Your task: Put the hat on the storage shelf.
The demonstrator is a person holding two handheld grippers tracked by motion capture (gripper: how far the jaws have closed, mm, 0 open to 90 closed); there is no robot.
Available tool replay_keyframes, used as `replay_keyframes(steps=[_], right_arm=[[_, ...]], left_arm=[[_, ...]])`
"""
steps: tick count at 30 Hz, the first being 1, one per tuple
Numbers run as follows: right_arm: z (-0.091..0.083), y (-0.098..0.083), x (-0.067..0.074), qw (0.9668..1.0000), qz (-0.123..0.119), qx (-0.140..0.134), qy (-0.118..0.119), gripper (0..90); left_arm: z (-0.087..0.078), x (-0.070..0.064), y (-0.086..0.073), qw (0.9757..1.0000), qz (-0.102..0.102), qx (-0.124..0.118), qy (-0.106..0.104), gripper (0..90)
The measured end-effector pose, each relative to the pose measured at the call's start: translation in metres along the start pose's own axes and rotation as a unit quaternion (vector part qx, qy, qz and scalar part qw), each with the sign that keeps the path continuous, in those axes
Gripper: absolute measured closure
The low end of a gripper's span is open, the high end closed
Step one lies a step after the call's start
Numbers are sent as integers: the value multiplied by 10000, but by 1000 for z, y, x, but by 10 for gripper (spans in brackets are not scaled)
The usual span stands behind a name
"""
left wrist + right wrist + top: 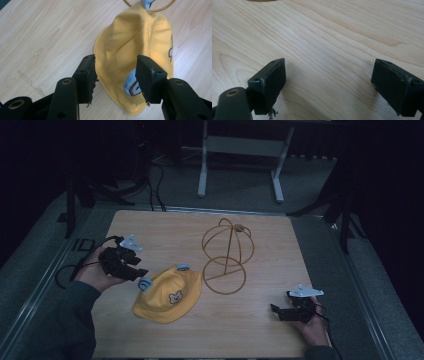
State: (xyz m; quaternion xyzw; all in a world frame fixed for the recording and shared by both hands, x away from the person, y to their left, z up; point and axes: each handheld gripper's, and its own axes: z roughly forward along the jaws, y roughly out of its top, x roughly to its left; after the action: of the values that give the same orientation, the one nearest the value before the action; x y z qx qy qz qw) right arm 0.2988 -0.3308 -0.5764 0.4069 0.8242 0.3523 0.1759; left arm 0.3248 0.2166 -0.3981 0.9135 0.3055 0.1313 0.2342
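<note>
Two hand-held grippers work over a pale wooden bench (150, 227) seen from above, with a yellow hat (167, 295) lying near its front-middle. The hat, a soft child's cap with a small bear face on its crown and pale blue ear tabs, rests crumpled on the wood, its far edge just beside the base ring of a golden wire hat stand (226, 255). The stand sits upright toward the bench's middle, its domed cage bare, nothing hung on it.

At the left side, the left gripper (141, 274) reaches the hat's near edge. In the left gripper view its fingers (86, 75) stand apart, straddling a raised fold of yellow cloth, one blue ear tab (131, 86) lying against the inner face of the right-hand finger; the pads are not pressed on the fabric.

At the front right corner, well apart from the hat, the right gripper (278, 310) is held low over bare wood. In the right gripper view its fingers (270, 80) are spread wide, with wood grain between them.
</note>
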Motion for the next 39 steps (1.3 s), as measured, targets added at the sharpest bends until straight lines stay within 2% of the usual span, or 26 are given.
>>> replay_keyframes(steps=[7, 17, 21, 29, 39], right_arm=[[0, 0, 0, 10000, 2, -8, -1, 123], [0, 0, 0, 10000, 2, -9, -1, 123], [0, 0, 0, 10000, 7, -6, -1, 123], [0, 0, 0, 10000, 5, -8, -1, 123], [0, 0, 0, 10000, 5, -7, -1, 123]], left_arm=[[-2, -2, 12, 9999, 74, 21, -76, 513], [6, -6, 27, 9992, 239, 275, -176, 554], [10, -8, 31, 9990, 279, 286, -192, 587], [19, -12, 41, 9977, 384, 467, -294, 590], [33, -16, 46, 9940, 589, 794, -461, 595]])
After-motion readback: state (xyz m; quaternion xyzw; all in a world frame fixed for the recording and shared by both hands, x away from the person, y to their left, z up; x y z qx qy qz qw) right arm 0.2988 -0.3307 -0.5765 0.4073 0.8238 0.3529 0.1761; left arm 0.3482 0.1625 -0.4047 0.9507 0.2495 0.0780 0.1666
